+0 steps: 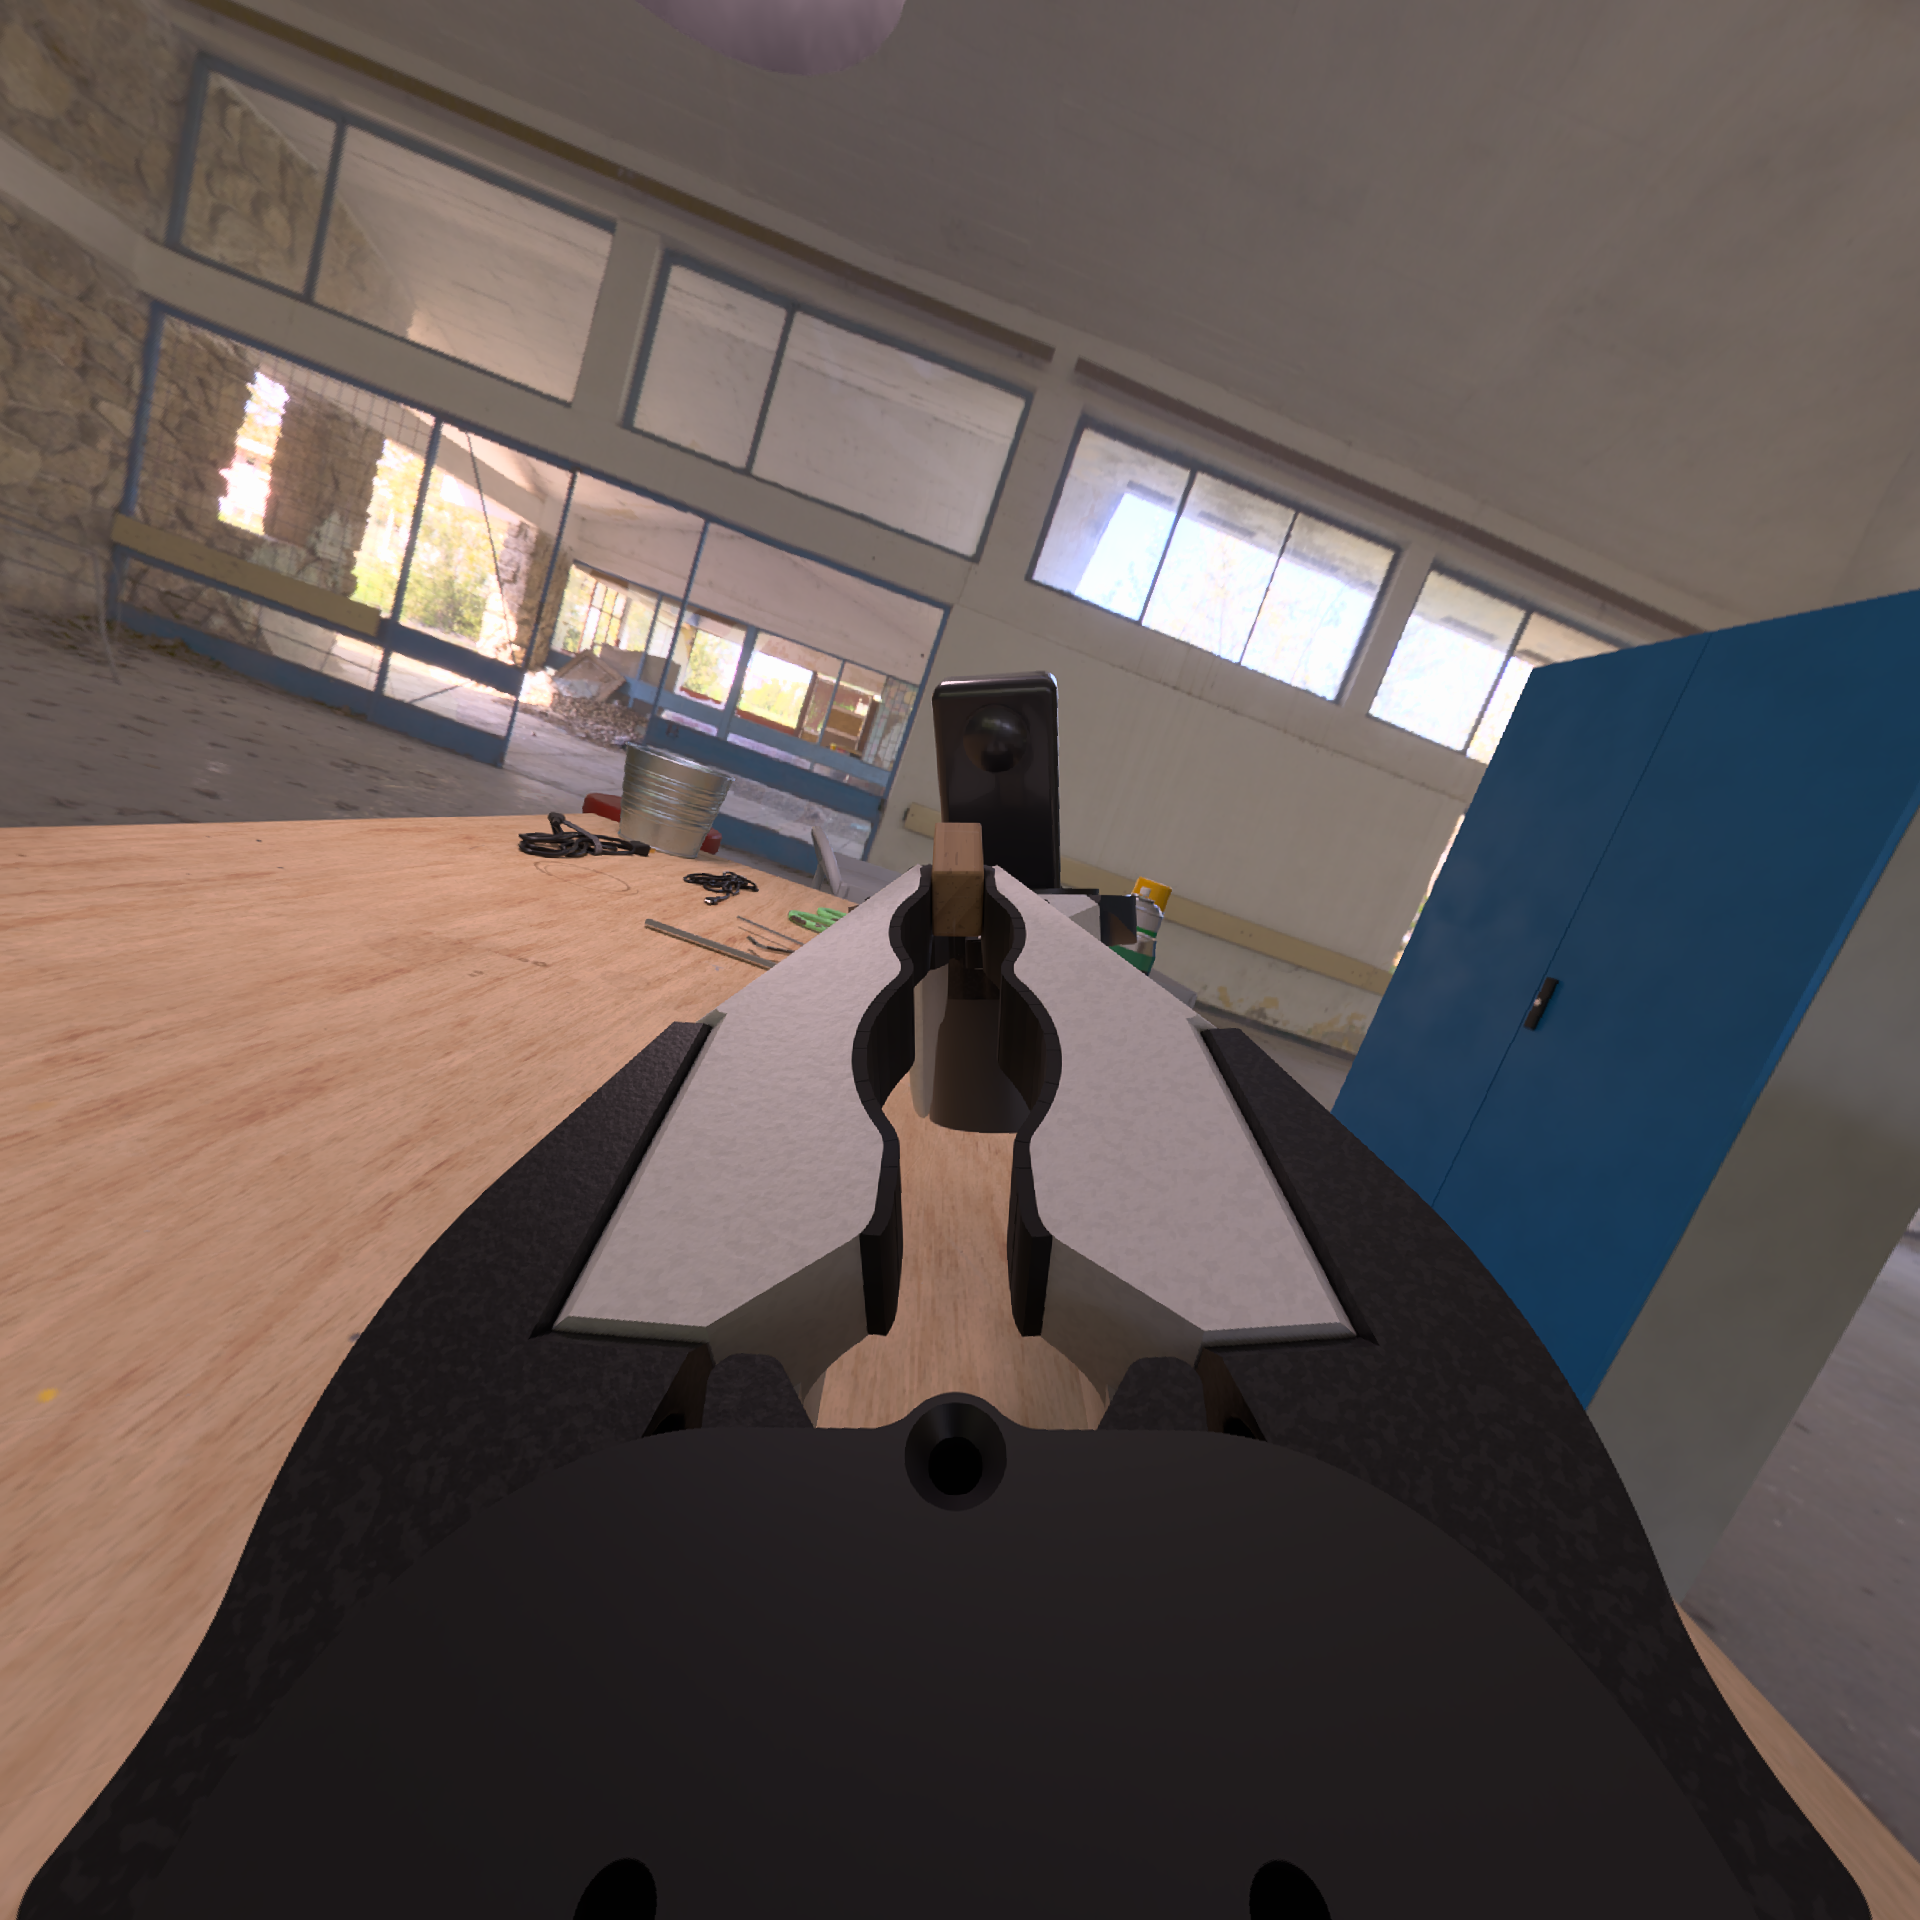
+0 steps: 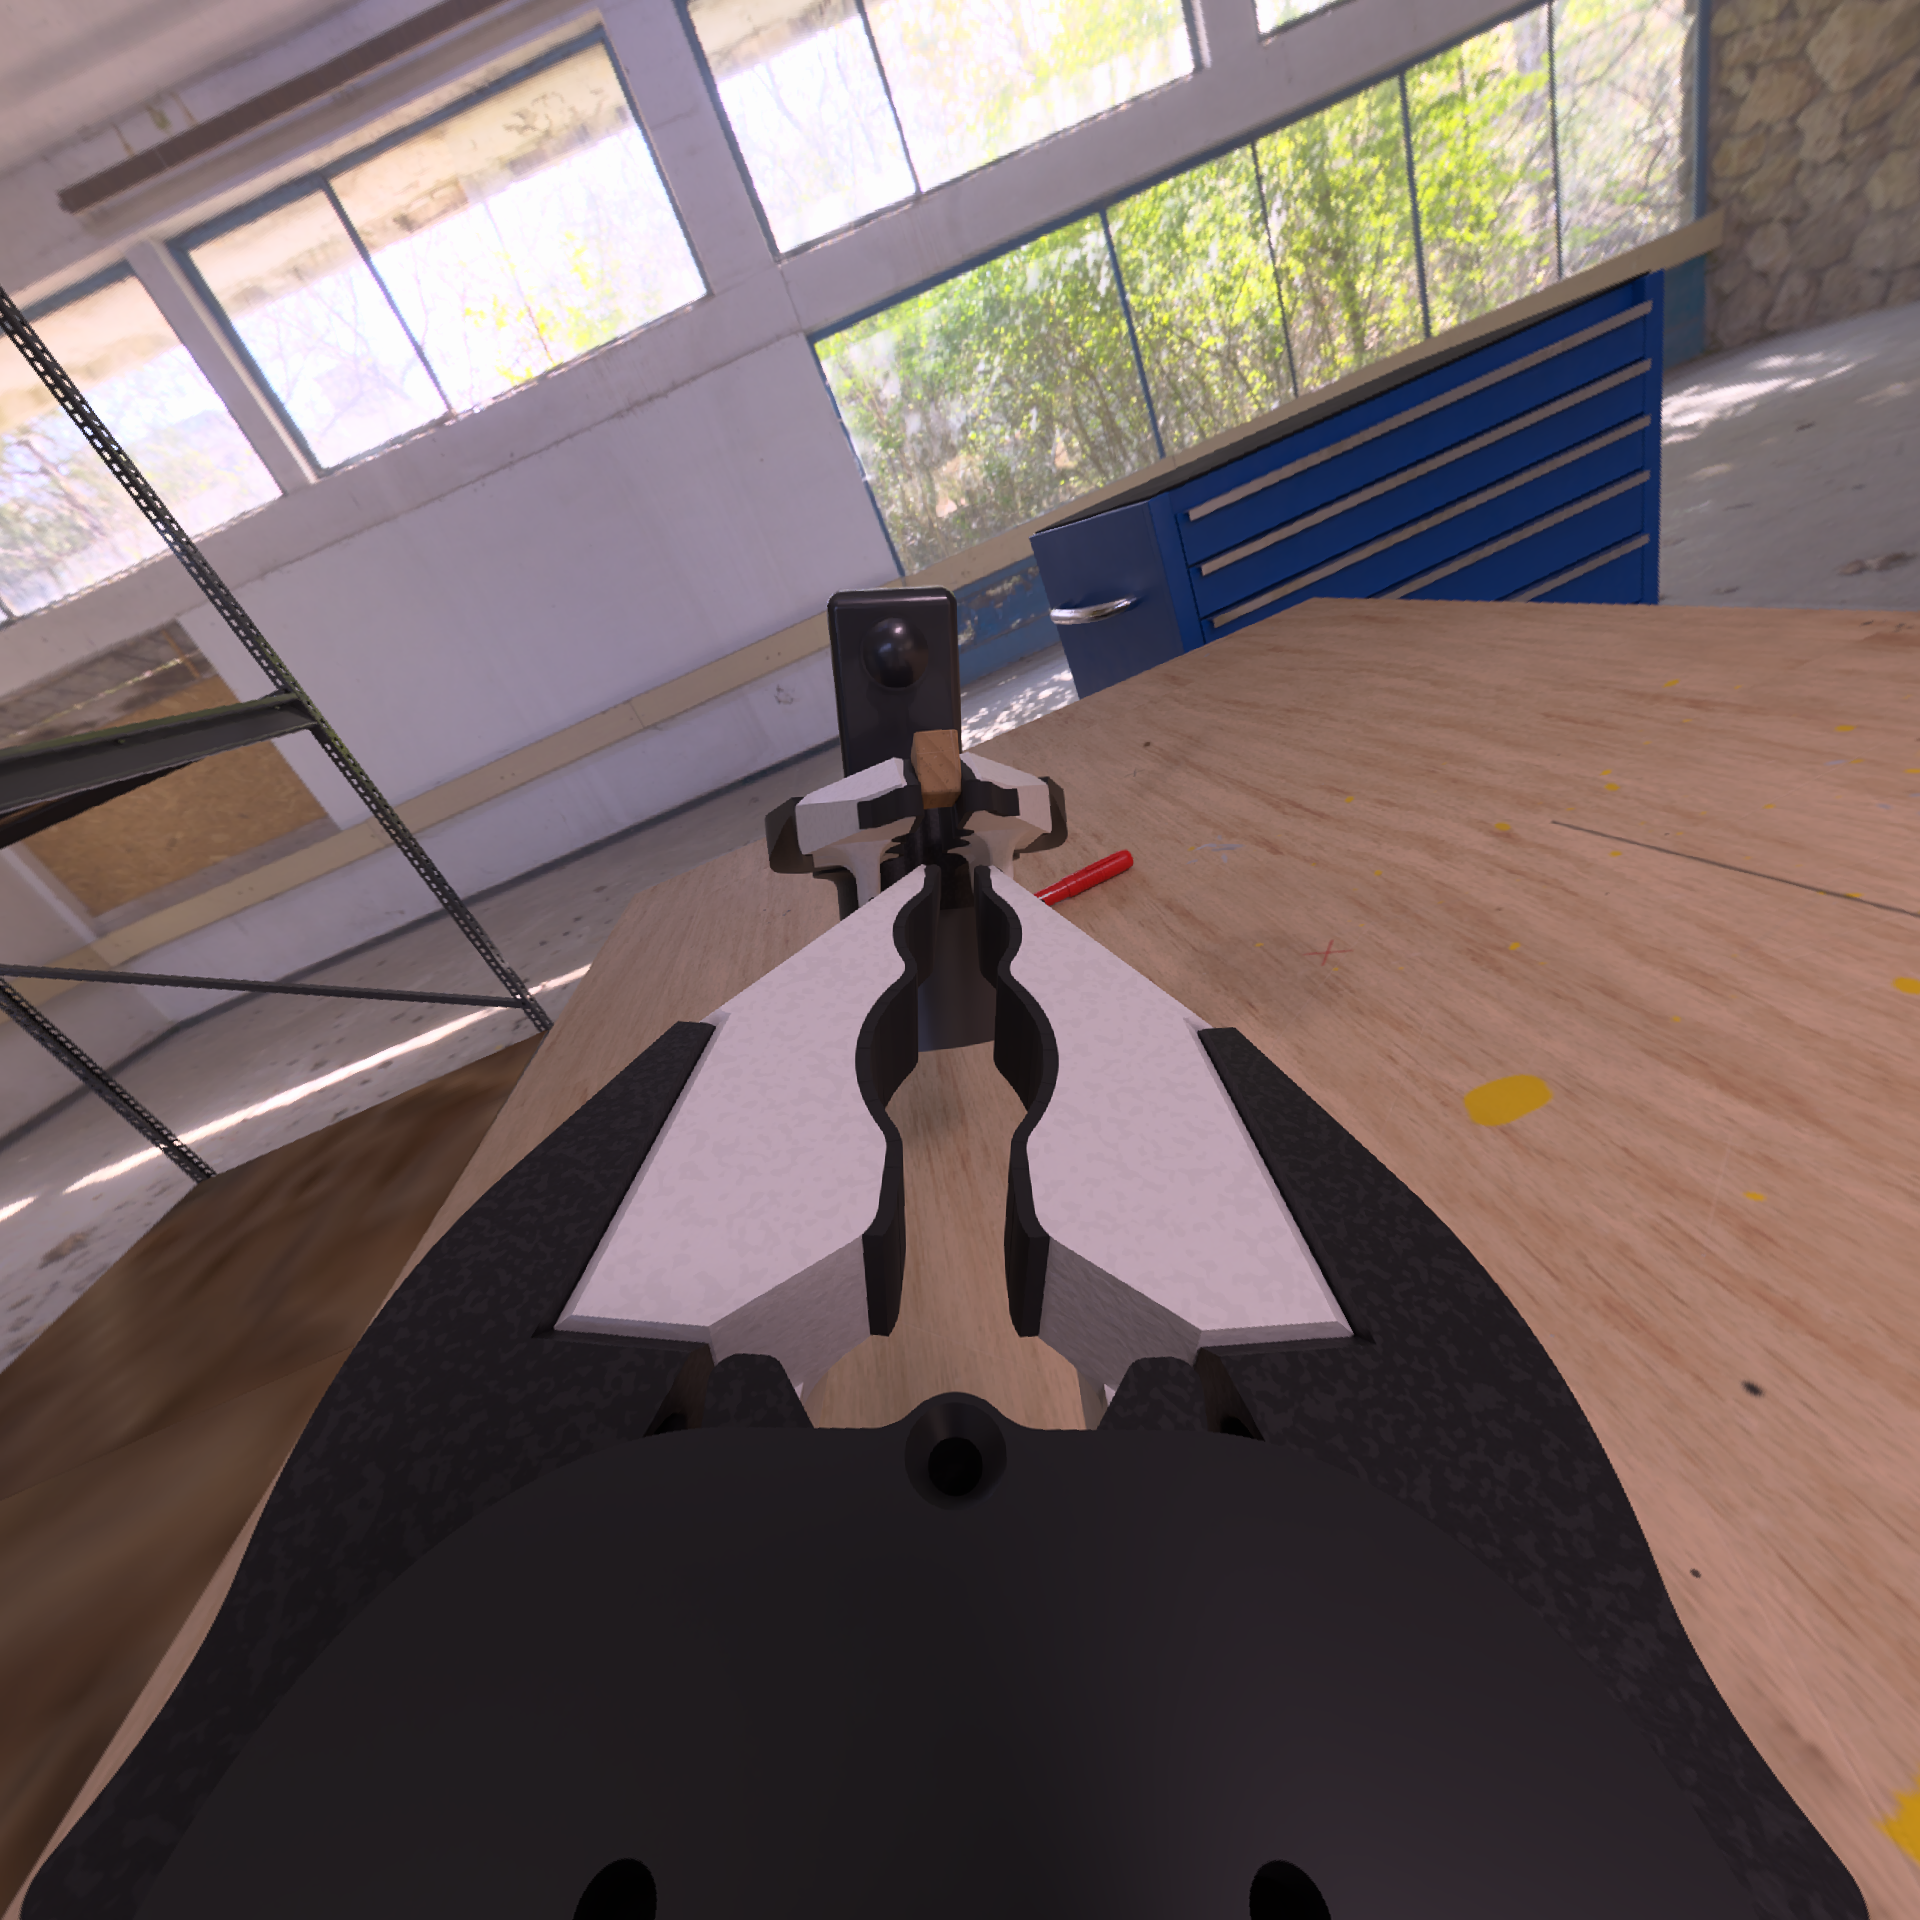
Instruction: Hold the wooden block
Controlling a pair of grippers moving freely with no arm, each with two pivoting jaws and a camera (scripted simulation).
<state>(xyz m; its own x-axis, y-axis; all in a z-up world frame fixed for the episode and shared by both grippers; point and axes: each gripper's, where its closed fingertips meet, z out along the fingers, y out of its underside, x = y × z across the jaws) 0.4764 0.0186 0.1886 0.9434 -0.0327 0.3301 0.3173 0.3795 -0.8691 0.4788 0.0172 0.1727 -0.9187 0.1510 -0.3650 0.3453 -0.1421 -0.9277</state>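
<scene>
The wooden block (image 1: 957, 881) is a small light-brown piece standing upright between the tips of my left gripper (image 1: 958, 899), which is shut on it above the wooden table (image 1: 260, 1039). The right gripper's black body (image 1: 995, 769) faces me just behind the block, its fingers mostly hidden. In the right wrist view the left gripper (image 2: 935, 802) holds the block (image 2: 935, 769) a little above and beyond my right gripper (image 2: 952, 881). The right jaws stand narrowly apart with nothing between the tips.
A metal bucket (image 1: 675, 795), black cables (image 1: 582, 842), a metal ruler (image 1: 707, 940), a green tool (image 1: 816, 916) and a spray can (image 1: 1148, 914) lie far back. A blue cabinet (image 1: 1662, 987) stands right. A red-handled tool (image 2: 1086, 878), blue drawers (image 2: 1403, 520) and shelf rack (image 2: 208, 727) show.
</scene>
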